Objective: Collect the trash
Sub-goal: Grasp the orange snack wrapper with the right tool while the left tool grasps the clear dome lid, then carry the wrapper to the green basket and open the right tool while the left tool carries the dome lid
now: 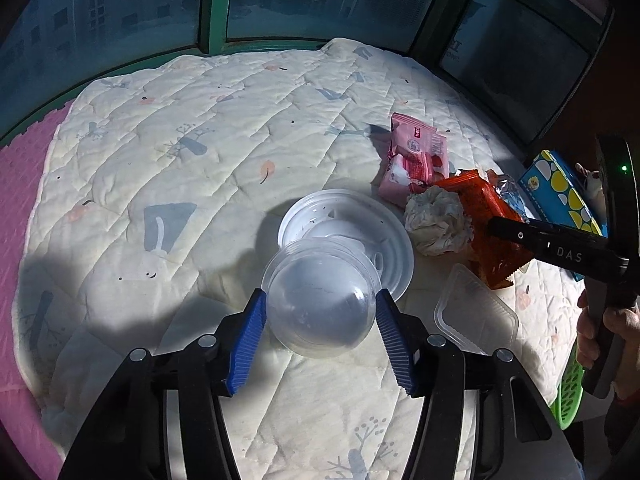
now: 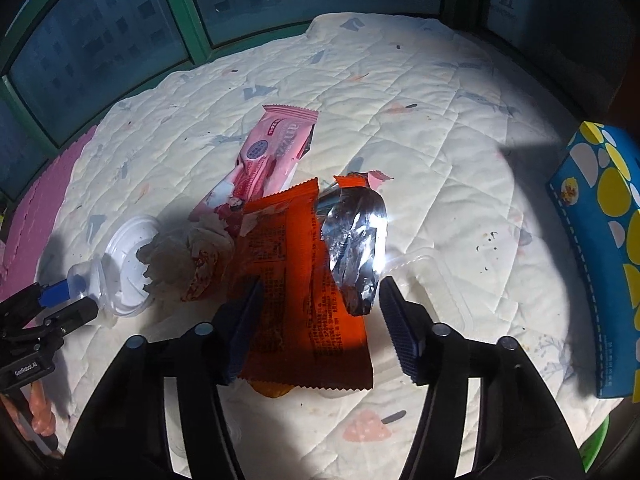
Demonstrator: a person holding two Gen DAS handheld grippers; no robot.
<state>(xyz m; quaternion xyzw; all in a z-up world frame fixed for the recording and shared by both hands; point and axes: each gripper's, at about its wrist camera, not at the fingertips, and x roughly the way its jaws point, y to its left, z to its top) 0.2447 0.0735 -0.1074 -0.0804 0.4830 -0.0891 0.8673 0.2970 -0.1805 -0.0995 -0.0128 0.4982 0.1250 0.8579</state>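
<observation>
From my left claw's camera, the clear cup (image 1: pixel 320 312) covers the near part of the white lid (image 1: pixel 352 224) behind it, and I cannot tell whether the blue pads actually press its wall or only flank it. The crumpled tissue (image 1: pixel 436 220) hides part of the orange wrapper (image 1: pixel 488 216), whose print is too blurred for me to read. The green basket (image 1: pixel 570 392) past the bed's right edge is mostly cut off. From my right claw's camera, the orange wrapper (image 2: pixel 296 280) covers most of the clear tray (image 2: pixel 432 276), and the blue box (image 2: pixel 600 240) runs out of frame.
</observation>
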